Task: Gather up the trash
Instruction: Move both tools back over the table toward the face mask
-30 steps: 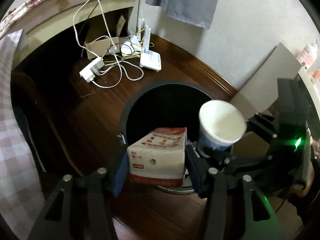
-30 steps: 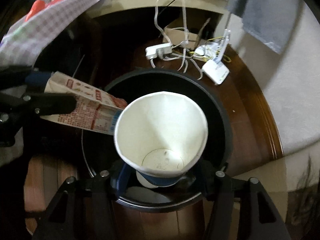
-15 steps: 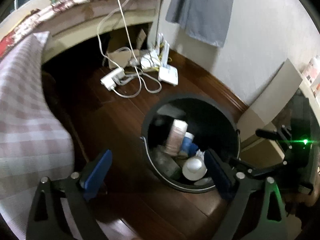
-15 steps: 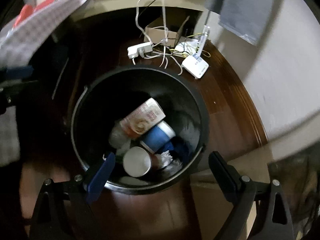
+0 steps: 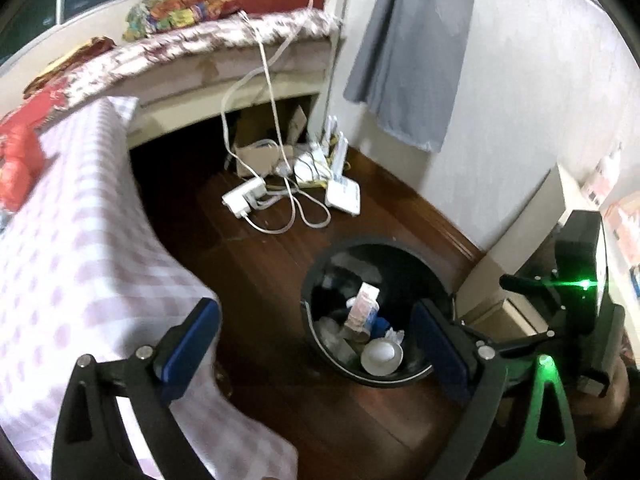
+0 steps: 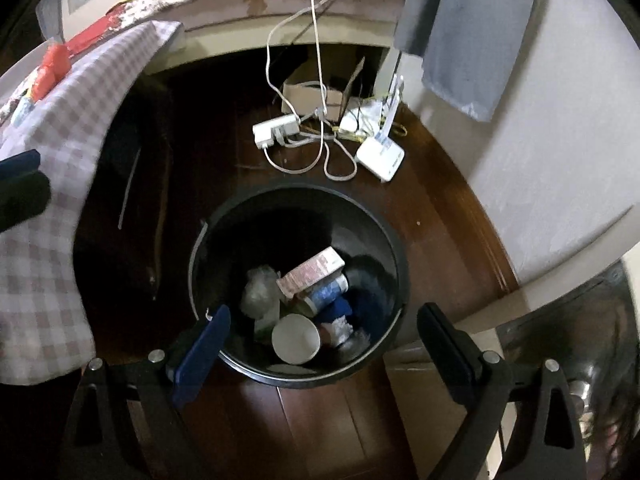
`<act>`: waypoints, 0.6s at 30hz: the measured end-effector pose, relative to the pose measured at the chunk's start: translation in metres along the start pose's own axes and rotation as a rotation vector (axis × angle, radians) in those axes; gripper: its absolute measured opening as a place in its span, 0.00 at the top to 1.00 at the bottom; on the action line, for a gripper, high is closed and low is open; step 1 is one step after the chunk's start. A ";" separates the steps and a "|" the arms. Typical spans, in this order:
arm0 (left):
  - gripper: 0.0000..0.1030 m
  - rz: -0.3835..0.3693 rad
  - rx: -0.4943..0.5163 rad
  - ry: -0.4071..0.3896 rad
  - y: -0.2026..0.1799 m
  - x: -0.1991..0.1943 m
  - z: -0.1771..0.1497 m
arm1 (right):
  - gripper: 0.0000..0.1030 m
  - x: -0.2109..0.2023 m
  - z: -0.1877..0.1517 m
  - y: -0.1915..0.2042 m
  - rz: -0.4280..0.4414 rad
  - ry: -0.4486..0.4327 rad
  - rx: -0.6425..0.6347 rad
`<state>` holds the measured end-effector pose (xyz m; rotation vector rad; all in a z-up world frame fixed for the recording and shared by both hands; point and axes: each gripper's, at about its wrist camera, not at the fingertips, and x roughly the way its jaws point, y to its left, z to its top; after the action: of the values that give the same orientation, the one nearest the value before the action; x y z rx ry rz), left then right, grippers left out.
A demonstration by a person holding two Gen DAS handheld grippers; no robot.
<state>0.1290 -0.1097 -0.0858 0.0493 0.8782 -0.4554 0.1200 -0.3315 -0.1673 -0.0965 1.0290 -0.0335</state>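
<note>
Left claw (image 5: 316,344): jaws spread wide, nothing between the blue pads. Right claw (image 6: 324,344): the same, wide apart and empty.

Black trash bin (image 6: 400,264) stands on the dark wood floor (image 6: 328,416), directly below and ahead of the right claw, its near rim framed between the two fingers. From the left claw the bin (image 5: 432,276) sits ahead and toward the right finger, which overlaps the rim.

In the bin, well below both claws: a printed carton (image 6: 312,270) lying tilted on the heap; a white paper cup (image 6: 295,338) on its side, mouth facing up toward the camera, nearest the right claw; a blue-and-white cup (image 6: 326,292) between carton and white cup; crumpled clear plastic (image 6: 260,292) to the left.

Beyond the bin, far from both claws: white power strip (image 6: 276,130) with tangled cables, white router (image 6: 380,156), cardboard box (image 6: 312,90). Checked cloth (image 5: 80,248) close by the left claw's left finger.
</note>
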 end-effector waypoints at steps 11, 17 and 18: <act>0.05 0.156 -0.180 -0.144 0.090 -0.075 0.002 | 0.07 -0.062 0.067 0.058 0.090 -0.196 0.012; 0.05 0.283 -0.296 -0.196 0.153 -0.110 -0.015 | 0.07 -0.085 0.104 0.127 0.187 -0.280 -0.072; 0.05 0.297 -0.312 -0.201 0.162 -0.115 -0.018 | 0.07 -0.088 0.109 0.140 0.207 -0.290 -0.092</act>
<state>0.1177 0.0826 -0.0337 -0.1488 0.7202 -0.0408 0.1658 -0.1786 -0.0498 -0.0757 0.7464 0.2106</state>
